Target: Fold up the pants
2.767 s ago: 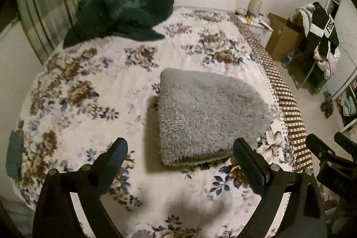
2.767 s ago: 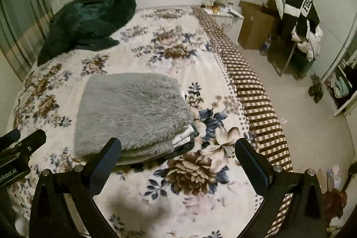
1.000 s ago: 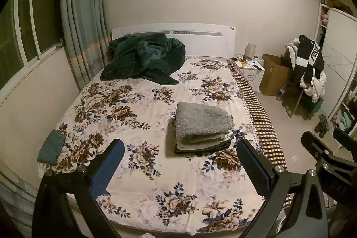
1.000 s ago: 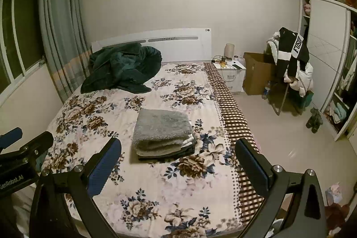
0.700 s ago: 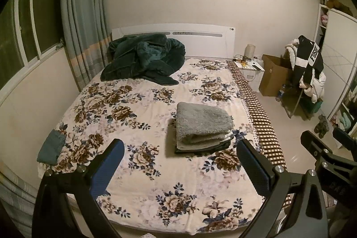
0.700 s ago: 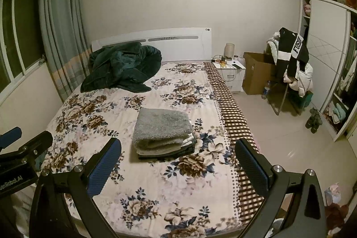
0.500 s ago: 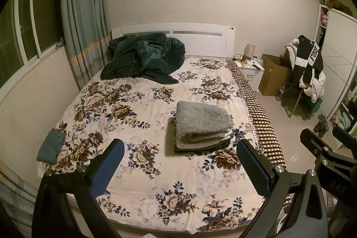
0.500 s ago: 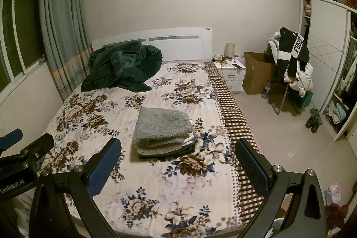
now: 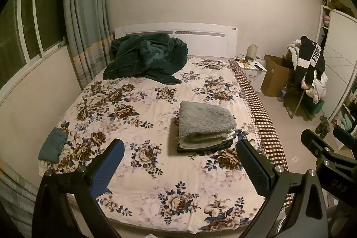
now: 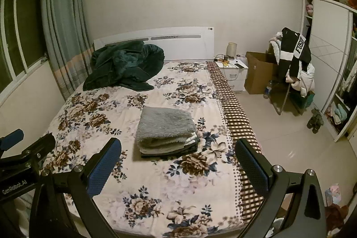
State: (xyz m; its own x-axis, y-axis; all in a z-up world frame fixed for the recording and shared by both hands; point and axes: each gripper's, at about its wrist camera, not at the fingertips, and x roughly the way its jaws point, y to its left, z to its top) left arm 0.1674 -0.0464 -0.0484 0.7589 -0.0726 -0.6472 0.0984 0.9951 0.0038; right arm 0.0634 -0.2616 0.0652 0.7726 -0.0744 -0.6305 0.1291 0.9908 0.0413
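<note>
We record a bed with a cream floral cover (image 9: 138,108) filling the centre of both views, its white headboard (image 9: 207,41) against the far wall. A crumpled dark green blanket (image 9: 145,59) lies at the upper left of the bed, touching the headboard. The folded grey fleece pants (image 9: 206,124) sit right of centre on top of a small stack of folded garments, near the bed's checked brown edge (image 9: 263,122). At the lower left of the bed lies a small teal cloth (image 9: 53,145). The left gripper (image 9: 178,165) and right gripper (image 10: 177,163) hang spread wide and empty at the bottom of their frames, well apart from the pants.
</note>
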